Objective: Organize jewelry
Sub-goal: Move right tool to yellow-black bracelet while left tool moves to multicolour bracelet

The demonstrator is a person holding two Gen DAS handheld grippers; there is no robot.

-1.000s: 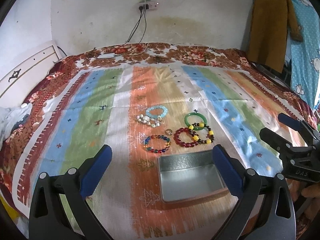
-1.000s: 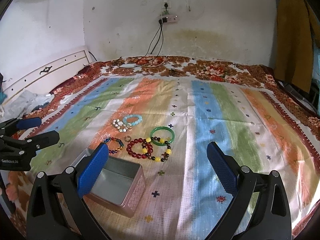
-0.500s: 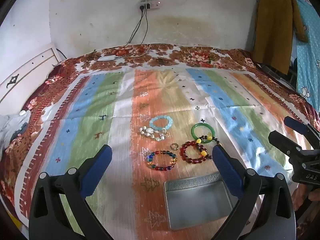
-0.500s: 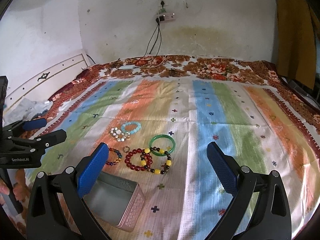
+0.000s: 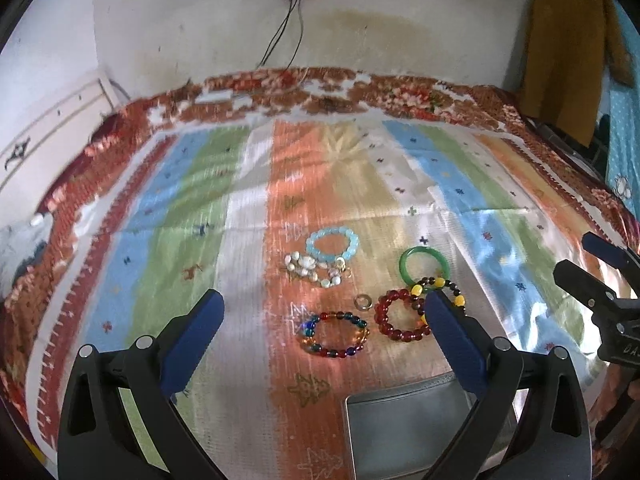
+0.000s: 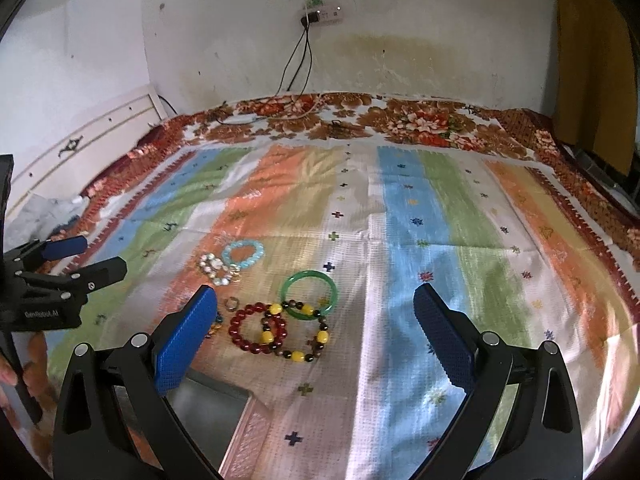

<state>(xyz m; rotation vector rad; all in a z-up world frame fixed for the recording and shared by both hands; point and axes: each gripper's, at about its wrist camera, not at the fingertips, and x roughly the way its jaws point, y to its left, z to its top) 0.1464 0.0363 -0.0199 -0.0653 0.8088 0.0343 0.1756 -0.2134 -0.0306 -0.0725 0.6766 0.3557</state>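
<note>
Jewelry: seven pieces clustered mid-bed on the striped bedspread [image 5: 248,216], none yet in the tin [image 5: 404,432]. Far row: pale blue bracelet [image 5: 332,245] touching the shell bracelet [image 5: 314,270]. Right: green bangle [image 5: 425,266], overlapped by the brown-and-yellow bracelet [image 6: 298,330], which in turn overlaps the red bracelet [image 5: 400,316]. Nearest: multicolour bracelet [image 5: 335,334], with a small ring [image 5: 363,301] just beyond it.

Tin open, at the near edge, just short of the cluster; judged so placed to keep each carry brief.

Left tongs [image 5: 324,336] spread wide, nothing held, poised above the near pieces with the multicolour bracelet between the tips in view. Right tongs [image 6: 316,324] likewise spread and empty, framing the red and brown-and-yellow bracelets. Wide spread judged suited to straddling a bead loop.

Versus half a second back: both views closer and lower toward the cluster, tin slid further to the bottom of both views, background blurred by motion. Pieces unmoved. Approach phase; no pick made.
</note>
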